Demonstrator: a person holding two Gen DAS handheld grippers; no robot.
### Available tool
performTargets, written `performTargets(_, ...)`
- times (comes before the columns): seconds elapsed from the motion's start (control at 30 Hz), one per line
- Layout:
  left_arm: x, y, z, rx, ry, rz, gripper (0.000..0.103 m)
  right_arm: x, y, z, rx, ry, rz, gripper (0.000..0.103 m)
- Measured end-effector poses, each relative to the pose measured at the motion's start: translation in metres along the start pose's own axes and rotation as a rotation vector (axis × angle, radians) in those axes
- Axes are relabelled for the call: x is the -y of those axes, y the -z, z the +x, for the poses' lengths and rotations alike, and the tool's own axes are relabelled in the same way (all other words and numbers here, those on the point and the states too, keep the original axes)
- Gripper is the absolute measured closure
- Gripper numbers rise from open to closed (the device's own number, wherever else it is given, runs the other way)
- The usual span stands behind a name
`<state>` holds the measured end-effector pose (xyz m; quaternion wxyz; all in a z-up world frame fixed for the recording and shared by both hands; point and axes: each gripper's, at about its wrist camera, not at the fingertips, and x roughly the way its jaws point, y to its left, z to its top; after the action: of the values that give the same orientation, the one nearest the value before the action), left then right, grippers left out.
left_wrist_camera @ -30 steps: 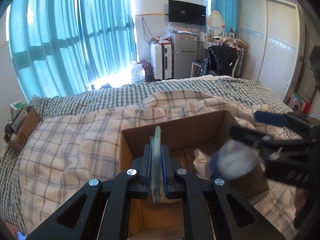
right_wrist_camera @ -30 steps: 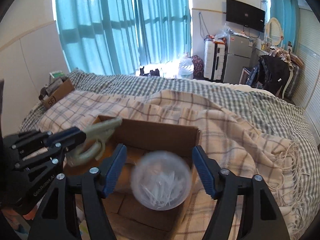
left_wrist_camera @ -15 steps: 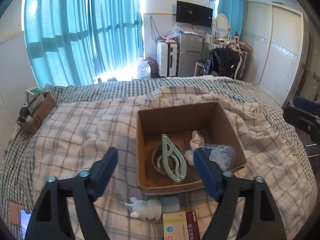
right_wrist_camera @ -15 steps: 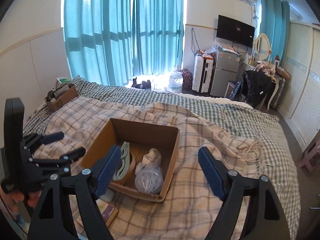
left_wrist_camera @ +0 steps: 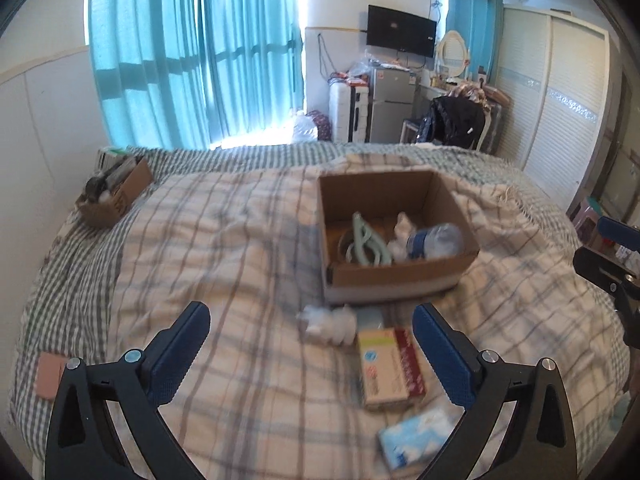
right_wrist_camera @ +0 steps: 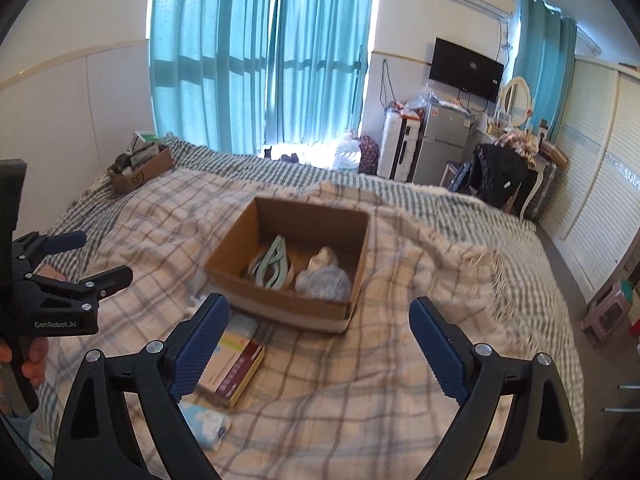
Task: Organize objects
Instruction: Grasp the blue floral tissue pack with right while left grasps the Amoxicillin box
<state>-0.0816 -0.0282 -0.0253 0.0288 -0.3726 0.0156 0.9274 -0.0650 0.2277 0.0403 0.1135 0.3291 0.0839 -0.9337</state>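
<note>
An open cardboard box (left_wrist_camera: 394, 274) (right_wrist_camera: 288, 308) sits on the plaid bed cover. It holds a pale green clip (left_wrist_camera: 366, 240) (right_wrist_camera: 272, 266), a clear jar with a blue lid (left_wrist_camera: 438, 240) (right_wrist_camera: 324, 282) and a white cloth (left_wrist_camera: 404, 226). In front of the box lie a small white toy (left_wrist_camera: 330, 322), a red and cream carton (left_wrist_camera: 390, 368) (right_wrist_camera: 236, 372) and a blue and white tissue pack (left_wrist_camera: 416, 438) (right_wrist_camera: 204, 424). My left gripper (left_wrist_camera: 312, 356) is open and empty above these, and shows at the left of the right wrist view (right_wrist_camera: 80, 256). My right gripper (right_wrist_camera: 320, 344) is open and empty, back from the box.
A small cardboard box (left_wrist_camera: 114, 196) (right_wrist_camera: 140, 168) of oddments sits at the bed's far left corner. A pink flat item (left_wrist_camera: 48, 374) lies at the left edge. Fridge, suitcase and chair stand beyond the bed; a wardrobe lines the right wall.
Both grippers let go of their loads into the box: the left dropped the green clip, the right the clear jar. Both opened, then pulled back and up from the box.
</note>
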Motion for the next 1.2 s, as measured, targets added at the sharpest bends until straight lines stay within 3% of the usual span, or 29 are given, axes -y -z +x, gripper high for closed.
performTargets(0.27, -0.028, 0.073, 0.007, -0.047, -0.058, -0.080, 0.000, -0.059, 0.077, 0.034, -0.134, -0.045, -0.034, 0.011)
performTargets(0.47, -0.035, 0.079, 0.011, -0.049, -0.040, -0.095, 0.000, -0.111, 0.114, 0.062, -0.260, -0.066, -0.146, 0.011)
performTargets(0.73, -0.042, 0.081, 0.016, -0.055, -0.067, -0.102, 0.000, -0.127, 0.132, 0.091, -0.343, -0.142, -0.161, 0.011)
performTargets(0.8, -0.042, 0.083, 0.020, -0.066, -0.067, -0.101, 0.000, -0.129, 0.137, 0.097, -0.365, -0.164, -0.166, 0.017)
performTargets(0.83, -0.041, 0.084, 0.022, -0.072, -0.074, -0.097, 0.000, -0.129, 0.139, 0.099, -0.375, -0.171, -0.171, 0.026)
performTargets(0.93, -0.039, 0.086, 0.024, -0.071, -0.083, -0.092, 0.000, -0.130, 0.140, 0.096, -0.362, -0.171, -0.194, 0.027)
performTargets(1.03, -0.034, 0.084, 0.024, -0.074, -0.078, -0.096, 0.000, -0.116, 0.127, 0.079, -0.282, -0.158, -0.191, 0.027)
performTargets(1.2, -0.014, 0.072, 0.033, -0.090, -0.091, -0.086, 0.000, -0.057, 0.086, 0.061, -0.150, -0.072, -0.114, 0.027)
